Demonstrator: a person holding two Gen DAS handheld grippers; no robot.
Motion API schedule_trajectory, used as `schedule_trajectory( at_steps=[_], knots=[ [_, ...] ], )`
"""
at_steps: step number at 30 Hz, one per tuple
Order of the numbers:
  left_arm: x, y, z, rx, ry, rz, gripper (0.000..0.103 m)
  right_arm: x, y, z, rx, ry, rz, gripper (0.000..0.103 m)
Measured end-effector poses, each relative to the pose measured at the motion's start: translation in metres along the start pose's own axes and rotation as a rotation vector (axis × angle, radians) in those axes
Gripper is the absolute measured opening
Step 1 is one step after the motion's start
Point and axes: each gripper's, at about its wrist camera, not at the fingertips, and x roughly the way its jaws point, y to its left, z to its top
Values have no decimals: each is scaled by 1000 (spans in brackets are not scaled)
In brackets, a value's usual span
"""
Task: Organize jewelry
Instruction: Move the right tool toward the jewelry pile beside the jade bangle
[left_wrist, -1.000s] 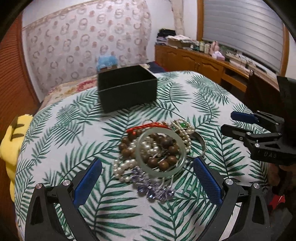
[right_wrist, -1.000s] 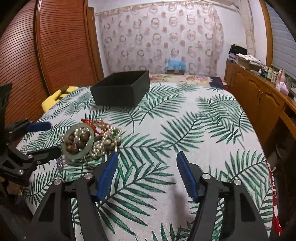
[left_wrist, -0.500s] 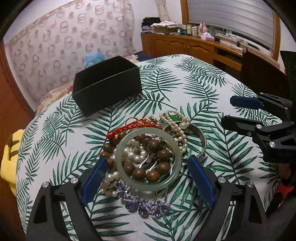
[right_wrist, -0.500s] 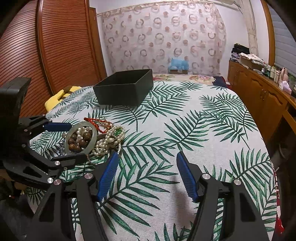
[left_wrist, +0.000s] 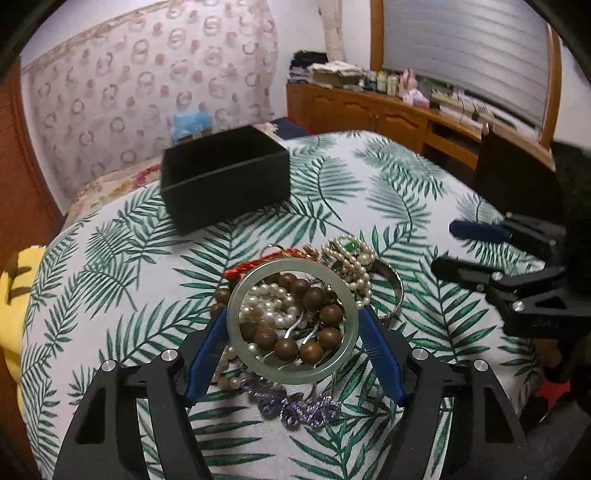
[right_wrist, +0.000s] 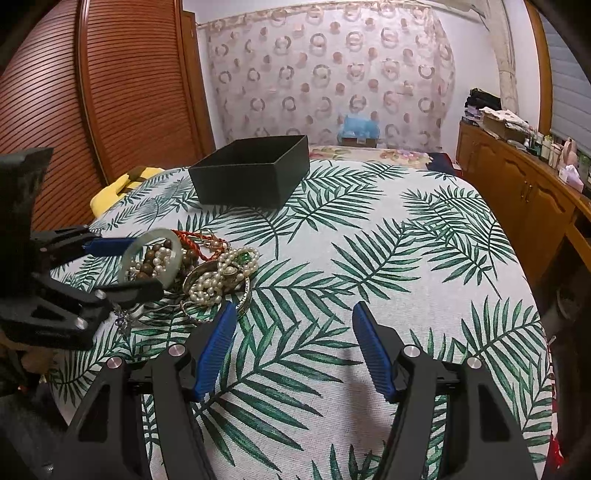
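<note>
A pale green jade bangle (left_wrist: 291, 320) is gripped between the blue pads of my left gripper (left_wrist: 292, 343) and held tilted just above the jewelry pile; it also shows in the right wrist view (right_wrist: 150, 257). Under it lie brown wooden beads (left_wrist: 311, 320), pearl strands (left_wrist: 351, 266), a red cord bracelet (left_wrist: 258, 261), a silver bangle (left_wrist: 395, 288) and purple crystals (left_wrist: 295, 405). The open black box (left_wrist: 225, 177) stands further back, also in the right wrist view (right_wrist: 255, 174). My right gripper (right_wrist: 291, 350) is open and empty over the cloth, right of the pile.
A leaf-print cloth (right_wrist: 388, 266) covers the table. A yellow cushion (left_wrist: 14, 295) lies off its left edge. A wooden sideboard (right_wrist: 524, 199) with clutter runs along the right wall, a slatted wooden door (right_wrist: 92, 110) along the left.
My left gripper moved forward over the pile and closed its fingers on the jade bangle, tilting it up. The right gripper stayed nearly still.
</note>
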Motion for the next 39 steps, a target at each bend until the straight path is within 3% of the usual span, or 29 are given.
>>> schedule_trajectory(
  at_steps=[8, 10, 14, 22, 25, 27, 37, 39],
  knots=[
    [-24, 9, 0, -44, -68, 16, 68, 2, 5, 3, -31, 17, 1, 68],
    [-27, 13, -1, -61, -80, 18, 68, 1, 8, 6, -40, 19, 21, 63],
    [-30, 19, -3, -89, -88, 15, 68, 3, 18, 14, -62, 24, 49, 57],
    [-32, 25, -8, -108, -97, 12, 68, 19, 34, 20, -110, 73, 76, 56],
    [-33, 28, -10, -118, -98, 10, 68, 23, 38, 19, -130, 98, 96, 57],
    [-33, 30, -12, -121, -99, 10, 68, 26, 41, 19, -147, 113, 104, 68],
    [-33, 37, -17, -138, -97, 11, 68, 48, 54, 22, -238, 184, 96, 68],
    [-33, 37, -17, -138, -95, 10, 68, 51, 54, 22, -247, 190, 102, 59]
  ],
)
